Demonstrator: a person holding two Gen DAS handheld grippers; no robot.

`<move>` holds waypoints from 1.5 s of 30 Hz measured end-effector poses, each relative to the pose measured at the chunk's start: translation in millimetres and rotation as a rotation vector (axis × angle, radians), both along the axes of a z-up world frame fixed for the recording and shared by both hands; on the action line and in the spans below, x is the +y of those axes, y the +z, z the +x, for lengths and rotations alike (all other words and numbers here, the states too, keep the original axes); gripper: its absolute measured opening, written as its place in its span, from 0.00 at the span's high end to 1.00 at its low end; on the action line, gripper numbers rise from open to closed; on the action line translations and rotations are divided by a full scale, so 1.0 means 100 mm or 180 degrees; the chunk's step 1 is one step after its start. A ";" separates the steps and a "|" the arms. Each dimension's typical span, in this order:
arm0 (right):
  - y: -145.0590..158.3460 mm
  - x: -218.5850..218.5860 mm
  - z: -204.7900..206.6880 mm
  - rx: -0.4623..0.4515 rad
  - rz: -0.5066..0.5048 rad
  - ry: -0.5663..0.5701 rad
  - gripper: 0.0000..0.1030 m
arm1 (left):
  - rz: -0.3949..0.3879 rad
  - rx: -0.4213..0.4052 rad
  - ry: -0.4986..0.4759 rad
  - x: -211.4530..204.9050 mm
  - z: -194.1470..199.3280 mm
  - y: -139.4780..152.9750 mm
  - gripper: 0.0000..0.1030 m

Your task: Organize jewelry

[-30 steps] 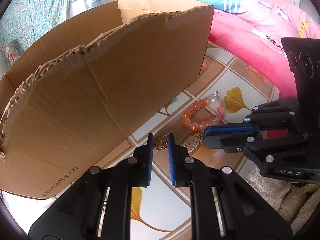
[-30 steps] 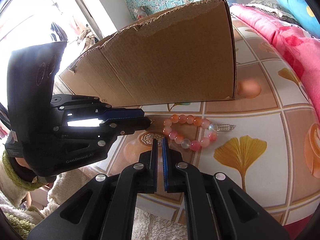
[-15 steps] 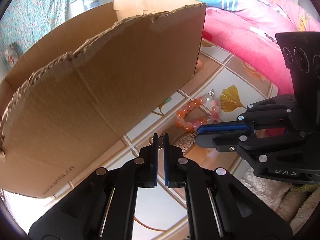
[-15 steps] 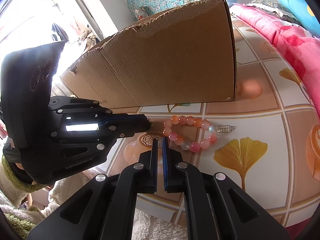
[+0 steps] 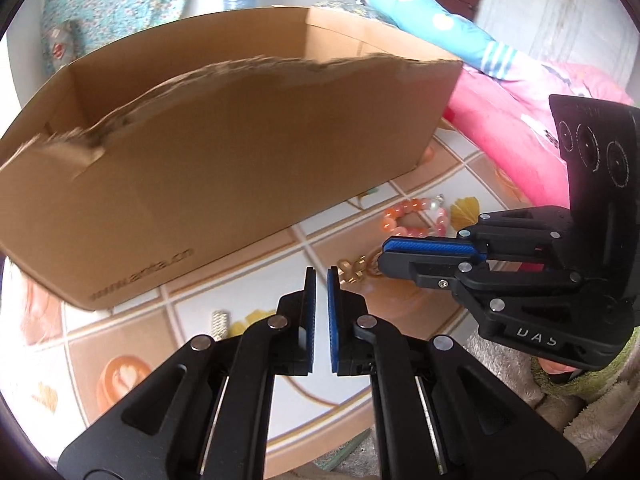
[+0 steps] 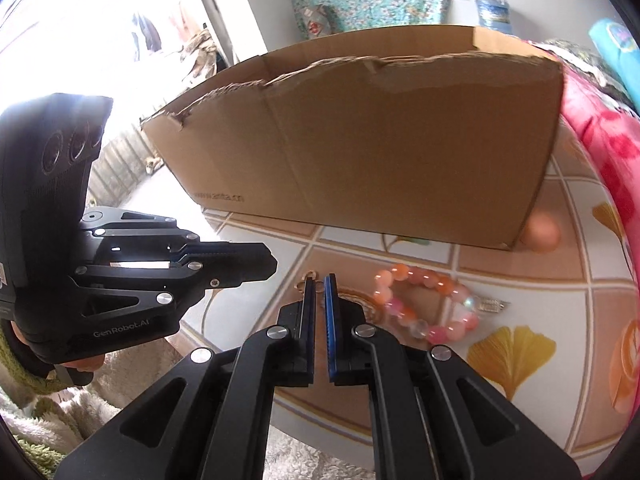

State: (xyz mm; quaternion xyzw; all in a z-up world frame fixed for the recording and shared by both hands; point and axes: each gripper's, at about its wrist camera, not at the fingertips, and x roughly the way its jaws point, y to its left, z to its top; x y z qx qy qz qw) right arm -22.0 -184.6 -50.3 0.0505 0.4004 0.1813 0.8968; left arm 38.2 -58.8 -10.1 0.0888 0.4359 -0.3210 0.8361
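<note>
A torn-edged cardboard box [image 5: 240,160] filled the middle of both views, standing on a tablecloth [image 5: 400,344] printed with tiles and yellow leaves. The left wrist view alone took in the full run of the pink quilt [image 5: 500,132] behind the box, and a small silver link piece [image 5: 219,322] lying by itself on the cloth near the box's printed corner. The right wrist view alone gave the bright window side of the room and a clear, unblocked look at the bead bracelet [image 6: 444,285].

The left gripper [image 5: 320,274] had its blue pads drawn in to a thin slit, with nothing between them. The right gripper [image 6: 319,280] was closed just as narrowly.

The bracelet lay flat on the cloth in front of the box, just beyond and to the right of the right gripper's tips: a loop of orange, pink and clear glassy beads (somewhat blurred) with a small silver fitting [image 6: 494,303] sticking out from its far side. The left view showed only part of it above the right gripper.

A small gold trinket [image 5: 352,272] of looped wire sat right at the right gripper's tips, between the two tools; whether the pads pinched it could not be told.
</note>
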 end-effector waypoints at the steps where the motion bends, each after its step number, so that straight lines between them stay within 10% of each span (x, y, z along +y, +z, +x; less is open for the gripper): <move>1: 0.00 0.04 0.01 0.0011 -0.0038 0.0020 0.89 | -0.0004 0.0010 0.0023 0.04 0.01 -0.01 0.95; 4: 0.00 0.10 0.04 -0.0019 -0.0148 -0.0005 0.61 | -0.0012 0.0025 0.0086 0.09 0.01 -0.03 0.95; 31: -0.04 0.46 0.18 0.0061 -0.0715 -0.0176 0.89 | -0.0297 0.0065 0.0280 0.40 0.02 -0.09 0.95; 45: 0.08 0.37 0.40 0.0596 -0.0688 -0.0017 0.76 | -0.0334 -0.0041 0.0371 0.55 -0.04 0.03 0.85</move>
